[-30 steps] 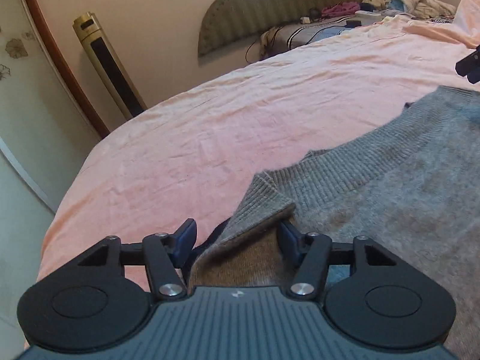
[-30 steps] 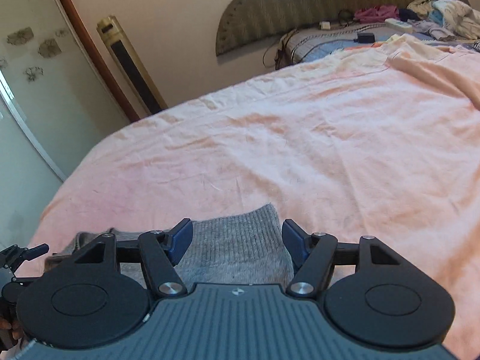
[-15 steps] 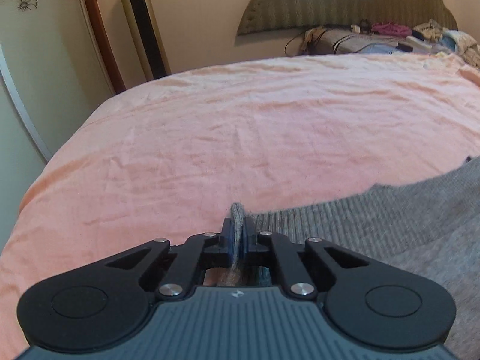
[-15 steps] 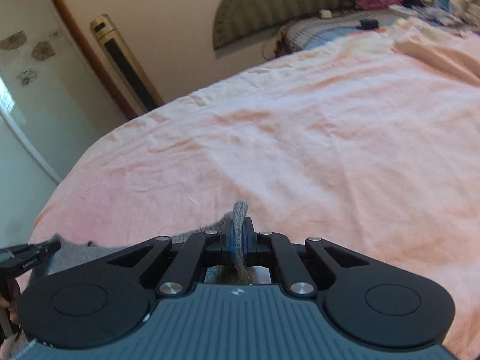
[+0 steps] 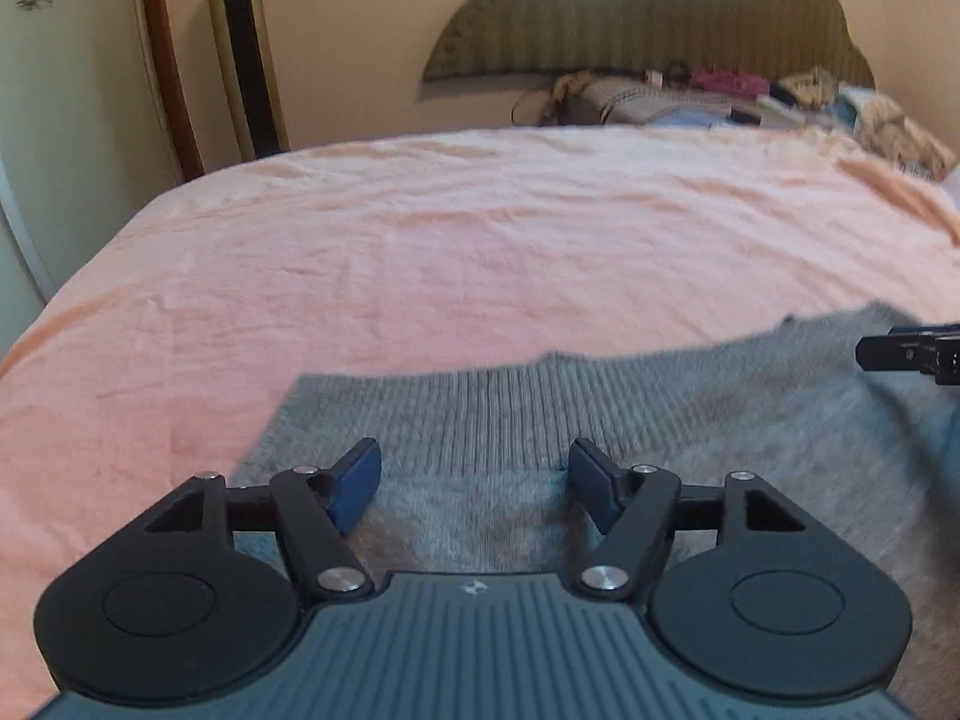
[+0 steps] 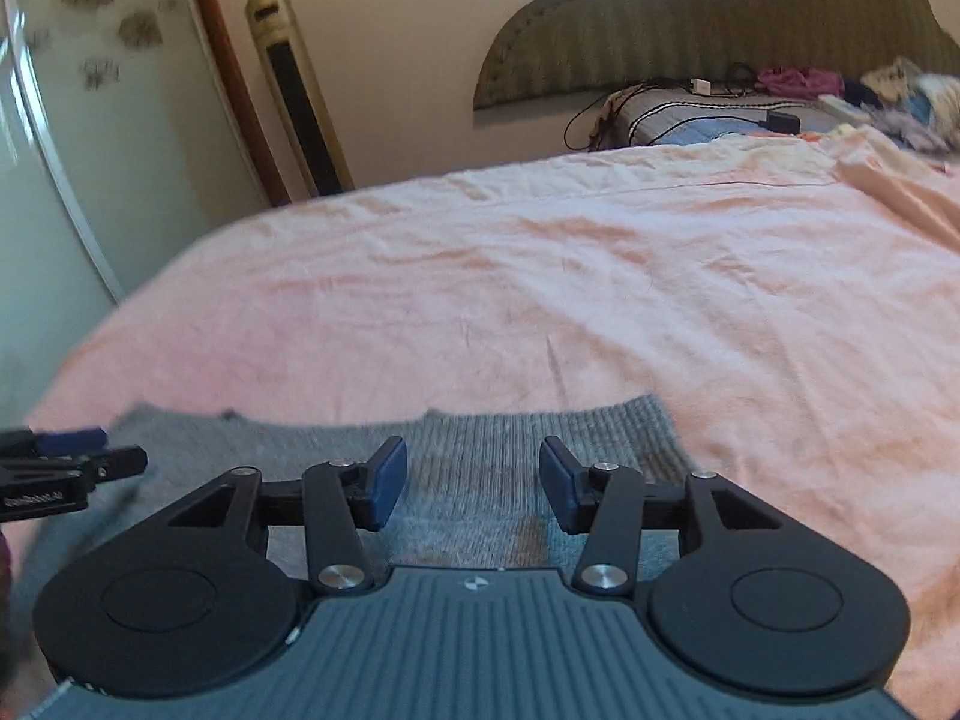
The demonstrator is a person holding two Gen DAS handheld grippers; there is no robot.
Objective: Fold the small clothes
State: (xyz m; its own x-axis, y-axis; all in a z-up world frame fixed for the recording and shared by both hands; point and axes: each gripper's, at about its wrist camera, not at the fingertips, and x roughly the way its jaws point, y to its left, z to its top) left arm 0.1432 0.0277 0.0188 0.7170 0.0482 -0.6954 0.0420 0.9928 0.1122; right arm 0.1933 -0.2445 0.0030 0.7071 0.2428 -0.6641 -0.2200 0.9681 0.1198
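A grey knit sweater point(image 5: 540, 414) lies flat on the pink bedsheet point(image 5: 480, 252), its ribbed hem toward the far side. My left gripper point(image 5: 474, 483) is open and empty just above the hem's left part. My right gripper point(image 6: 471, 480) is open and empty above the hem's right part of the sweater point(image 6: 516, 438). The right gripper's tip shows at the right edge of the left wrist view point(image 5: 912, 351). The left gripper's tip shows at the left edge of the right wrist view point(image 6: 66, 459).
A tall gold tower fan point(image 5: 246, 54) stands by the wall beyond the bed's left corner. A padded headboard point(image 6: 720, 18) is at the back. A heap of clothes and cables point(image 5: 780, 96) lies at the far right of the bed.
Both grippers, shut on the sweater's hem half a second ago, have opened and let it go. The hem now lies flat on the bed.
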